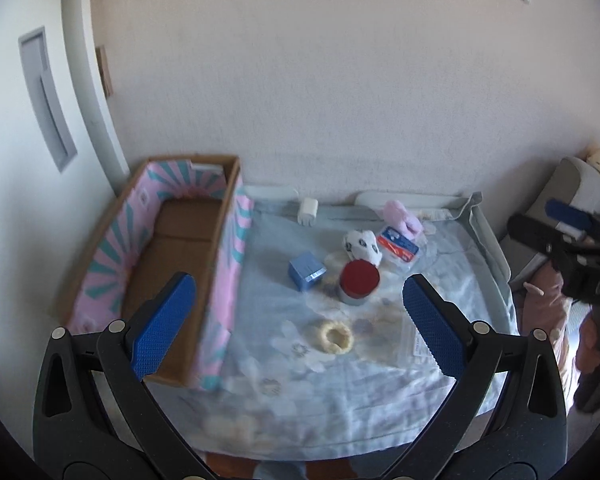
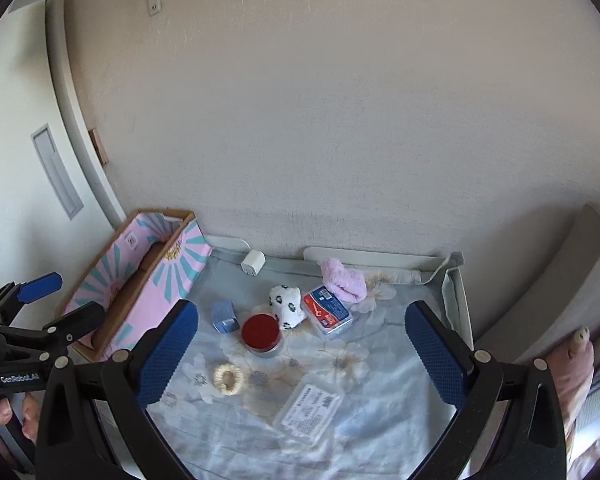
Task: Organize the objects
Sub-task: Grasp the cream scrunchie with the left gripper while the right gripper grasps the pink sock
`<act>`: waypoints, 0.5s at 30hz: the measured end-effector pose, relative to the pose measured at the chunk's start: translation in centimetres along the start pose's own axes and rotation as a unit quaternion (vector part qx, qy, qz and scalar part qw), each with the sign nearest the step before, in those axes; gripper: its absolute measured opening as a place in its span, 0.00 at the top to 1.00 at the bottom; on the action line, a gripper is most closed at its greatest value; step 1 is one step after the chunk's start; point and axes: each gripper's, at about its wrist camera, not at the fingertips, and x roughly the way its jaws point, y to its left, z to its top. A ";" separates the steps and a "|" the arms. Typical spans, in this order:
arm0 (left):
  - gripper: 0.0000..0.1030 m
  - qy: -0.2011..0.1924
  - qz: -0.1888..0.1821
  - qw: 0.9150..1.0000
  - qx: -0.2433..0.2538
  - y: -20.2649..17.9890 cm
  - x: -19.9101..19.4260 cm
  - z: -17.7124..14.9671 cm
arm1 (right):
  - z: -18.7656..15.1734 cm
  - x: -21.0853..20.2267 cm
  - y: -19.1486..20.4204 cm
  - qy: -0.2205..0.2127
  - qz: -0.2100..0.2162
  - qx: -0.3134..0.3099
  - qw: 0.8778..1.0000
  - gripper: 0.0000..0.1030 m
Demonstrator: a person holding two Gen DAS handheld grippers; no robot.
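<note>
1. Both sets of fingers, left gripper [image 1: 300,320] and right gripper [image 2: 302,354], are spread wide and empty, likely ready to pick
2. Loose items cluster around the red-lidded jar [image 2: 261,335] on the counter [image 2: 380,432]
3. The cardboard box [image 2: 140,304], left of the jar, stands empty, presumably the destination

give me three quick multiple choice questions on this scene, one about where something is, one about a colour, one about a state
1. Where is the patterned cardboard box?
A. at the table's left edge
B. at the table's right edge
C. on the floor

2. What colour is the round tin's lid?
A. green
B. red
C. yellow

3. How do the left gripper and right gripper stand?
A. both shut on objects
B. one open, one shut
C. both open, holding nothing

Answers: 1 A, the box lies left of the blue floral cloth. 2 B, the lid is plainly red. 3 C, each gripper's blue pads are wide apart with nothing between them.
</note>
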 end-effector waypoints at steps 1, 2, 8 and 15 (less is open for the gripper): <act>0.00 0.006 0.003 1.000 -0.006 -0.4 0.3 -0.4 | 0.1 0.5 -0.8 0.005 0.006 -0.011 1.000 0.00; 0.00 0.015 0.008 1.000 -0.014 -0.9 0.9 -1.0 | 0.0 0.9 -1.3 0.009 0.010 -0.017 1.000 0.00; 0.00 0.046 0.032 0.996 -0.076 -2.6 4.5 -4.9 | 0.2 4.8 -5.3 0.045 0.063 -0.033 0.996 0.00; 0.04 0.059 0.044 0.988 -0.135 -3.9 9.9 -9.3 | -0.6 12.6 -8.4 0.094 0.116 -0.010 0.989 0.00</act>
